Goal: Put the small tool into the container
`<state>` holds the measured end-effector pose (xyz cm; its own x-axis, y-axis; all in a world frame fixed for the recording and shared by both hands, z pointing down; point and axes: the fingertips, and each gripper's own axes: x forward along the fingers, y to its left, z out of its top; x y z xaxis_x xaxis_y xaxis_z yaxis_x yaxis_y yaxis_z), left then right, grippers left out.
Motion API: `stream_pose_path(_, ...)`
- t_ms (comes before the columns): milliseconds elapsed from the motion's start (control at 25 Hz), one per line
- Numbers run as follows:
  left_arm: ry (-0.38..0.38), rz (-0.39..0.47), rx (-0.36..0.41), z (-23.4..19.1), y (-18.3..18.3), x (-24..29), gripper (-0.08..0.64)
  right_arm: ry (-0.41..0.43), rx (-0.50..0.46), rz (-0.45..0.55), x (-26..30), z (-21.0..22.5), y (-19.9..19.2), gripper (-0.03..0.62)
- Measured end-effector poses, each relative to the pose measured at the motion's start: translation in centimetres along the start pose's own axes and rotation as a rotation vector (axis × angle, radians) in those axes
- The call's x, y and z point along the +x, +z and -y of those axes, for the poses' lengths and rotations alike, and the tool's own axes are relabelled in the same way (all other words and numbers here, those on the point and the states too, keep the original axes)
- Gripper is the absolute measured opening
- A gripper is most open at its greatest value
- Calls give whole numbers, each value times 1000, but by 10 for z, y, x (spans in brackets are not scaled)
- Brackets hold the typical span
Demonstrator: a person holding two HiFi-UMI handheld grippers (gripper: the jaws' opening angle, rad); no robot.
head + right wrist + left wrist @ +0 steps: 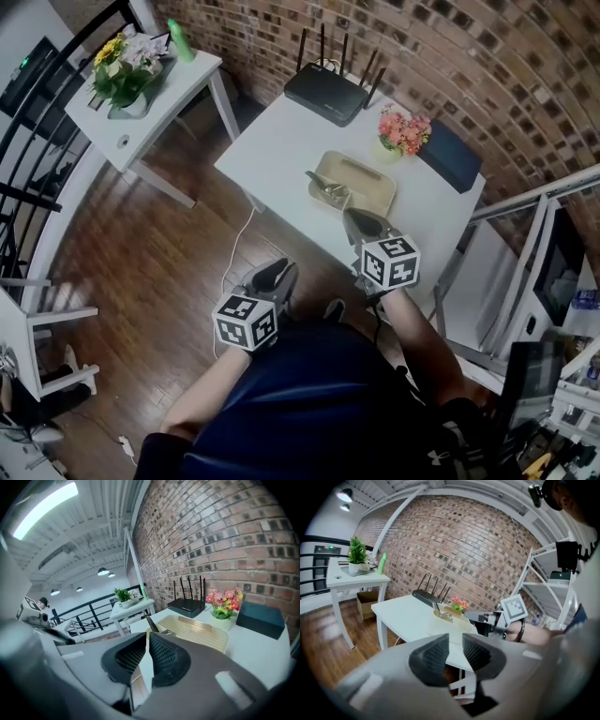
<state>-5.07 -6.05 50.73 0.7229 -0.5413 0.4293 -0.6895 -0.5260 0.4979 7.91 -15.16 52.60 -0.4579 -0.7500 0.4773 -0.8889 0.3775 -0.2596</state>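
Overall, the white rectangular table [272,141] carried all the work items. The shallow beige ribbed container [367,178] sat near the table's front edge.

1. Right gripper [147,641]: it hovered just short of the container, near the table edge. Its jaws were pressed together with nothing between them.
2. Left gripper [456,639]: it hung lower, off the table and over the wooden floor. Its jaws were spread, with nothing between them.
3. Small tool with a dark handle and a shiny metal end [328,187]: it lay inside the container at the left end. The dark handle leaned up towards the rim. I could not make out what kind of tool it was.

Handling notes, as I judged them:
- The tool looked light and rigid, so it should not flex or sag in a pinch.
- The metal end looked smooth and likely slippery against the pads.
- The dark handle was the better place to take hold, gripped across its width close to the middle, where it stood clear of the tray floor.
- I judged the placement complete, since the tool rested within the container walls.
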Motion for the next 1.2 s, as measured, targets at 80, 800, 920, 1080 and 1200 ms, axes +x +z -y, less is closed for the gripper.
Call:
stream_pose_path(80, -16, -15, 18, 8, 0, 5, 87, 11, 37, 35, -13, 0, -2, 21)
stream_pose_path(800, -216, -32, 207, 88, 6, 48, 81, -41, 30, 314, -127, -13, 8, 11)
stream_pose_path(920, -223, -35, 213, 90, 6, 48, 78, -25, 47, 315, -129, -20, 2, 11)
stream_pose_path(1080, -230, -28, 209, 91, 6, 47, 78, 1, 71, 305, -126, -28, -5, 11)
stream_pose_path(1200, -226, -23, 204, 89, 6, 45, 77, 12, 77, 305, -125, -30, -5, 11)
